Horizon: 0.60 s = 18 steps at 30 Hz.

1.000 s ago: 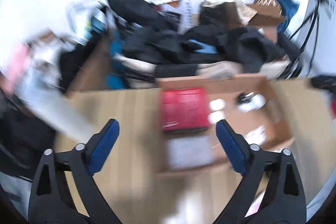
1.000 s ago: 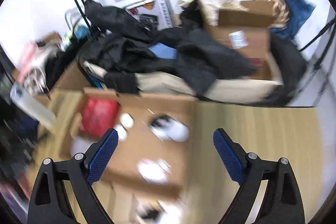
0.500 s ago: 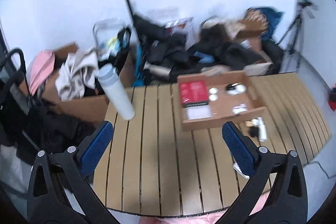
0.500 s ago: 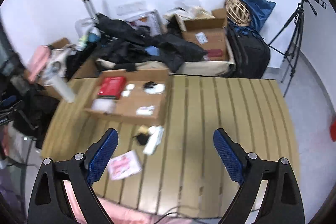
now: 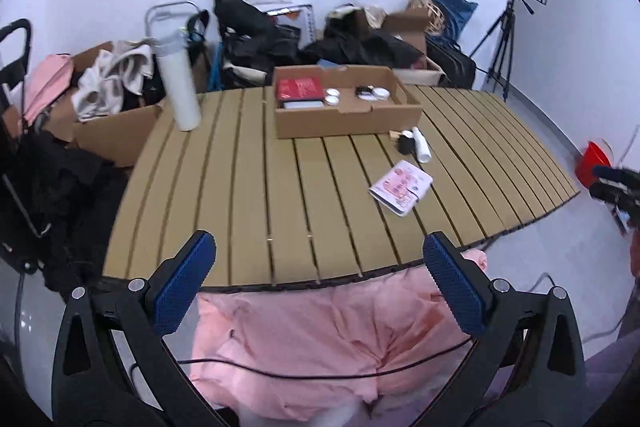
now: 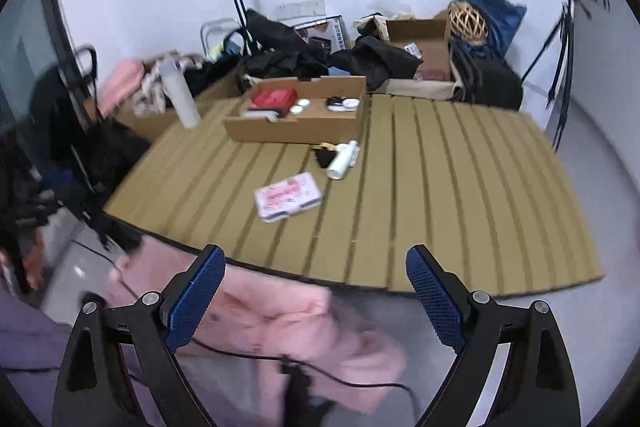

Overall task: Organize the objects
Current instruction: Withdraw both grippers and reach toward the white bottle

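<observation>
- The left gripper (image 5: 319, 285) hung off the near edge of the slatted table (image 5: 256, 187), its jaws spread wide with nothing between them; below it lay pink cloth (image 5: 328, 327) crossed by a black cable.
- The right gripper (image 6: 315, 291) was likewise spread wide and empty, off the table's near edge; the pink cloth under it was smeared by blur.
- A shallow cardboard box (image 5: 344, 117) sat on the far part of the table. In it lay a red packet (image 5: 300, 87), a grey flat item just in front of that and half hidden by the box wall, small white round lids (image 5: 332, 95), and a dark object beside another white lid that was too small to identify.
- Just in front of the box's right end lay a white tube (image 5: 421, 150) touching a small black object (image 5: 405, 143); a tan piece behind them was hard to make out.
- A pink patterned wallet (image 5: 401, 187) lay flat nearer the front, apart from the tube.
- A tall white bottle (image 5: 178, 83) stood upright at the table's far left corner.
- Behind the table, heaped dark clothes, cardboard boxes and a tripod (image 5: 502, 39) crowded the wall, many overlapping.
- At the right rim of the left view a dark device was cut off.
</observation>
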Available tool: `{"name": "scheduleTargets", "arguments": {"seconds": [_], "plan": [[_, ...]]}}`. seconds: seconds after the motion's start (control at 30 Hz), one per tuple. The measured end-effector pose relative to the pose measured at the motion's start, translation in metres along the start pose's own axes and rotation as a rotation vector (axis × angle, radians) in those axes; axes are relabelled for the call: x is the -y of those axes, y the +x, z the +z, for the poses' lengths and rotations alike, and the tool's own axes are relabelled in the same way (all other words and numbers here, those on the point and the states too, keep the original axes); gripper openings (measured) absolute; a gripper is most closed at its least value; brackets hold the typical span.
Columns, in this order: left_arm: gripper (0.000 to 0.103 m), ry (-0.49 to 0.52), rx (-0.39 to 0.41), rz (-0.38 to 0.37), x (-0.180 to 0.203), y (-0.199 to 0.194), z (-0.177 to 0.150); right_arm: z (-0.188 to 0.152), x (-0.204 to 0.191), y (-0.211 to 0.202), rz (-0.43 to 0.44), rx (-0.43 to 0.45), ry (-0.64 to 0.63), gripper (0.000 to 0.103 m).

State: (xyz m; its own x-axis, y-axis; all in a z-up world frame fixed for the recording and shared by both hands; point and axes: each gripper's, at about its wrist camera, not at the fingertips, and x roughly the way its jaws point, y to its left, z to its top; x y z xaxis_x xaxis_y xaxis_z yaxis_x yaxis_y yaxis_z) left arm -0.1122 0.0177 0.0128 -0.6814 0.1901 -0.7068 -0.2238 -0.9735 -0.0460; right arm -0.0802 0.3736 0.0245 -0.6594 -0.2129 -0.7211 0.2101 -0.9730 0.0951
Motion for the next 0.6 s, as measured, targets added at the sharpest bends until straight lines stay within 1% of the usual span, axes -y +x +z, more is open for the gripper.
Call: {"name": "scheduleTargets", "arguments": {"seconds": [0.1,0.2,0.27,0.33,0.4,0.47,0.5,0.57,0.6], "plan": [[0.103,0.002,0.023,0.013,0.007,0.020,0.006,0.011,0.010,0.020,0.028,0.001,0.043,0.094],[0.103,0.012,0.008,-0.003,0.017,0.056,0.015,0.014,0.015,0.063,0.040,-0.033,0.071,0.094],[0.103,0.024,-0.002,-0.014,0.026,0.086,0.023,0.018,0.017,0.102,0.034,-0.059,0.067,0.090],[0.103,0.040,0.000,-0.012,0.033,0.119,0.032,0.027,0.020,0.148,-0.005,-0.108,0.068,0.078],[0.103,0.060,-0.022,-0.006,0.038,0.147,0.039,0.037,0.019,0.184,0.008,-0.115,0.067,0.076],[0.103,0.055,-0.053,-0.021,0.041,0.171,0.043,0.051,0.020,0.229,0.028,-0.122,0.082,0.068],[0.103,0.040,-0.076,-0.023,0.041,0.182,0.044,0.058,0.021,0.247,0.025,-0.124,0.082,0.062],[0.103,0.011,-0.117,-0.033,0.041,0.202,0.045,0.070,0.025,0.289,-0.007,-0.132,0.082,0.053],[0.103,0.003,-0.127,-0.038,0.043,0.211,0.046,0.074,0.027,0.304,-0.019,-0.148,0.082,0.041]]}}
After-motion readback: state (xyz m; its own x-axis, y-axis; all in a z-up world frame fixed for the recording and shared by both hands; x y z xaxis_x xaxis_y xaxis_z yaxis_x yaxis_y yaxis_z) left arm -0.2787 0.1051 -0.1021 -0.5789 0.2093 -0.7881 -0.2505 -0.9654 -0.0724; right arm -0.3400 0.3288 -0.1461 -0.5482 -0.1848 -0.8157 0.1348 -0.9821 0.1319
